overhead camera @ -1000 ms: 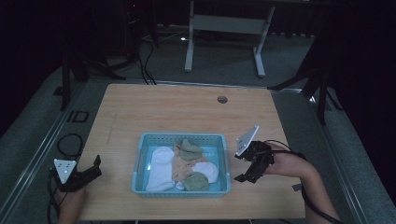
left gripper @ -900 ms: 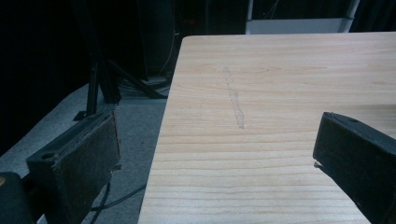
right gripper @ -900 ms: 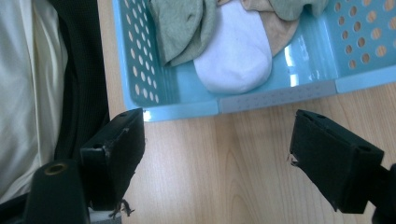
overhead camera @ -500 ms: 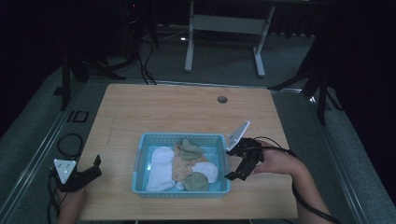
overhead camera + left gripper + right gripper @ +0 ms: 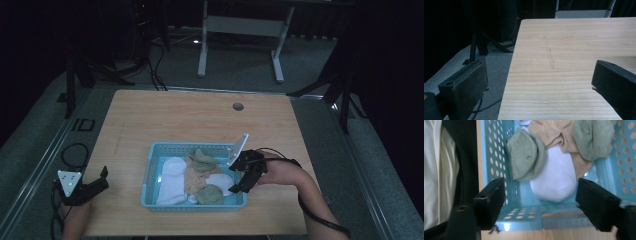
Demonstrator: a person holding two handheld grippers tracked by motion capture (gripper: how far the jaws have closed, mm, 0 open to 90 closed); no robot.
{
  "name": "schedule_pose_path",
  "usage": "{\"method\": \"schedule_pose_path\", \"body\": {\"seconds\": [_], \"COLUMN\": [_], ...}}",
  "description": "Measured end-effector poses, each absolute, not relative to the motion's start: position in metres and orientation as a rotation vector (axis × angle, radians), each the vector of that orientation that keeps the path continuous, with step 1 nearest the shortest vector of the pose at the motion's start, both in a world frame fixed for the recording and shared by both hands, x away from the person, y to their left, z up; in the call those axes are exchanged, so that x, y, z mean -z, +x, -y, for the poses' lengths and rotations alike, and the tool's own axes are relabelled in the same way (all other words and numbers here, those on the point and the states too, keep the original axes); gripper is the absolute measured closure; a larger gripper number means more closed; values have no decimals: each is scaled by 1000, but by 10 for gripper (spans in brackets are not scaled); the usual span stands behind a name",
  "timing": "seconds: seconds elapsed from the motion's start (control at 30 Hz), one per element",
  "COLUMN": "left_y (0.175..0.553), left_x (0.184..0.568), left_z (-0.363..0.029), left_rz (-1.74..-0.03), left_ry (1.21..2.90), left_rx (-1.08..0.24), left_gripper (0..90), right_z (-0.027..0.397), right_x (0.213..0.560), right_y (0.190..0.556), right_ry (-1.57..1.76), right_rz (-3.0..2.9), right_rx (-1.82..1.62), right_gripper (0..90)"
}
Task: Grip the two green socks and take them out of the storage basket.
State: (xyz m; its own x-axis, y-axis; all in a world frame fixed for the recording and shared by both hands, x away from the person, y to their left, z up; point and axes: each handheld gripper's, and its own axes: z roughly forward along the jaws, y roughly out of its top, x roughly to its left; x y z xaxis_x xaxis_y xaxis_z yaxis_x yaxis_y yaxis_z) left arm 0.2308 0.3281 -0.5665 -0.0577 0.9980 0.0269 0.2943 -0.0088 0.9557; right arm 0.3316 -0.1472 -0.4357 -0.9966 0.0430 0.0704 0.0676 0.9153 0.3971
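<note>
A white sock (image 5: pixel 554 182) lies in the near right corner of the blue basket (image 5: pixel 151 175), its rounded toe pointing at the right gripper (image 5: pixel 243 176), its long axis running away from the jaws under a tan sock (image 5: pixel 559 135) and beside a green sock (image 5: pixel 524 157). The right gripper's jaws, spread with nothing between them, have just been closing and hang over the basket's right rim. The left gripper (image 5: pixel 92 186) rests well apart at the surface's (image 5: pixel 200 120) near left edge, jaws spread and empty.

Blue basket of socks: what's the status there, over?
Right tool open over basket, jaws just narrowing, nothing between them. White sock below. Left tool open, idle on table.
</note>
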Motion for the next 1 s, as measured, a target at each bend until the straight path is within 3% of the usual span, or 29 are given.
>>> {"method": "schedule_pose_path", "body": {"seconds": [0.63,1.0], "left_y": [231,231], "left_x": [566,567], "left_z": [-328,-328], "left_rz": [-1464,-1463], "left_ry": [1412,1412], "left_rx": [-1112,-1109], "left_gripper": [4,4], "right_z": [112,98], "right_x": [462,476], "right_y": [333,334], "right_ry": [-76,-69], "right_rz": [3002,2991], "right_rx": [577,544], "right_gripper": [305,373]}}
